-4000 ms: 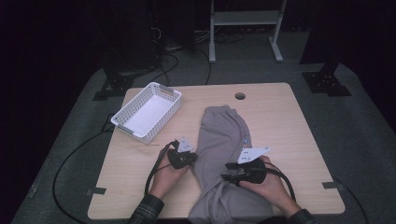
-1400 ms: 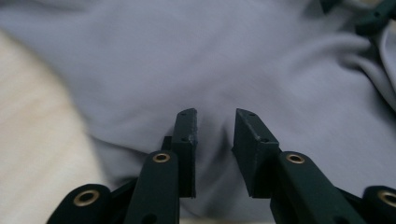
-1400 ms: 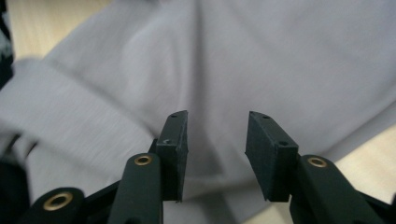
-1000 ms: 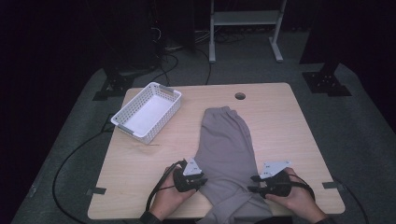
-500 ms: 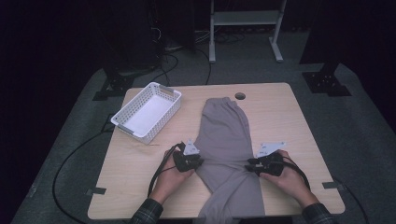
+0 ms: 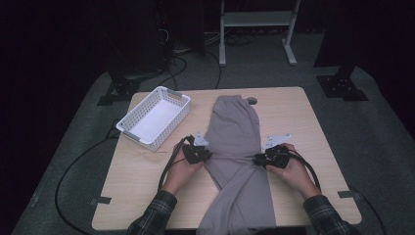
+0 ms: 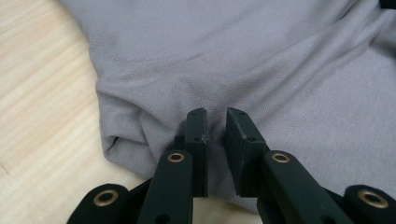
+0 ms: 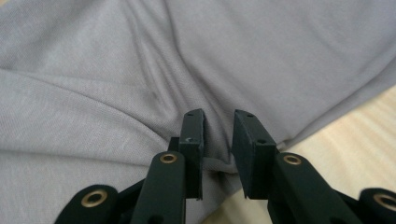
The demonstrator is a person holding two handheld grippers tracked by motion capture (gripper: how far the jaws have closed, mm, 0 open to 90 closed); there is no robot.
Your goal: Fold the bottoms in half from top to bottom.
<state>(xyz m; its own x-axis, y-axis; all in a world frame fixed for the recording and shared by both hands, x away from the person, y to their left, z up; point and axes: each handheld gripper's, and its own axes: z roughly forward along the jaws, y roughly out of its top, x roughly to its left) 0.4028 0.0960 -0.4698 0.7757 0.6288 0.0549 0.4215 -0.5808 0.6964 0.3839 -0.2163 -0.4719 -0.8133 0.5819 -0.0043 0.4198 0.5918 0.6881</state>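
A grey garment (image 6: 235,132) lies lengthwise down the middle of the wooden table (image 6: 303,122), and its near end hangs over the front edge. My left gripper (image 6: 205,155) grips its left edge and my right gripper (image 6: 258,159) its right edge, at the narrow middle. In the left gripper view the jaws of the left gripper (image 7: 215,114) stand close together with a fold of the grey cloth (image 7: 233,56) pinched between them. The right gripper (image 8: 219,116) likewise pinches a ridge of the cloth (image 8: 187,56). Both pairs of jaws have just been closing on the fabric.
A white plastic basket (image 6: 147,142) sits empty at the table's back left. A round cable hole (image 6: 252,100) lies at the garment's far end. Black cables trail from both grippers. A metal stand (image 6: 254,19) is on the floor behind the table.
Both hands have moved away from the person, up the table, pulling the garment with them. Its far end now reaches the cable hole. The right hand has come slightly inward.
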